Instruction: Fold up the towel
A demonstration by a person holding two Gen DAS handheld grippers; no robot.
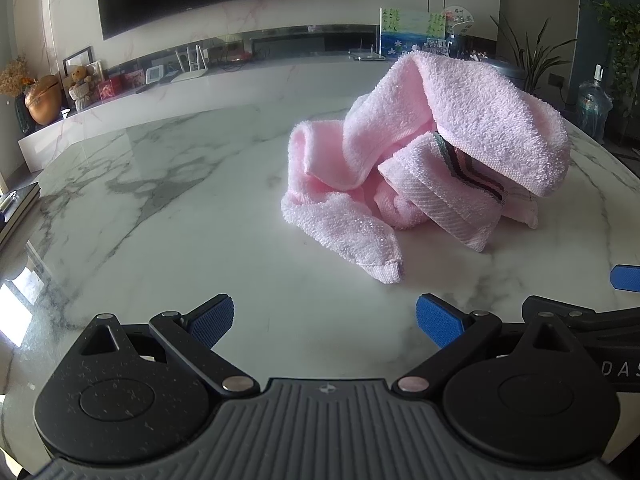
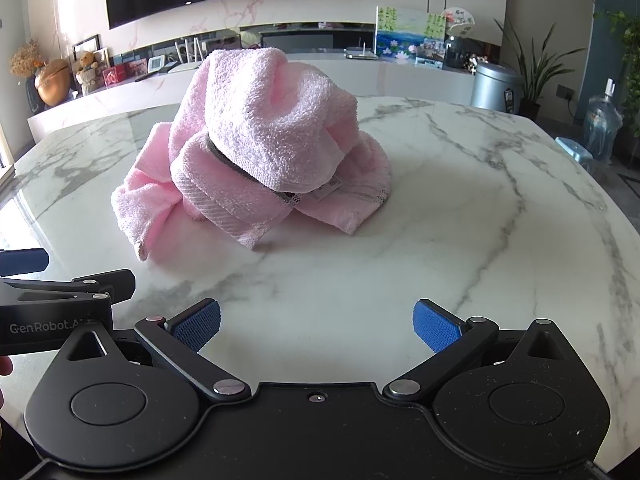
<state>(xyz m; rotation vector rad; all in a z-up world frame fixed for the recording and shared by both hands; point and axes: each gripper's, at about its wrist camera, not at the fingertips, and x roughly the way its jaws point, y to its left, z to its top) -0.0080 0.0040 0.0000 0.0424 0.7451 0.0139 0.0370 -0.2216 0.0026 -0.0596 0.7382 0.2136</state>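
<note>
One towel (image 1: 420,152), crumpled on table (image 1: 180,240) | two claws: left claw (image 1: 325,322), right claw (image 2: 317,324); both wide apart, holding nothing

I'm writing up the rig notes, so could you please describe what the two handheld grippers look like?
The left gripper and right gripper look alike: matte black linkage arms with silver pivot pins, round black hubs, and blue textured pads on the jaws. The left one's base is ribbed grey, the right one's smooth black. White "GenRobot" lettering marks the left gripper's side.
</note>
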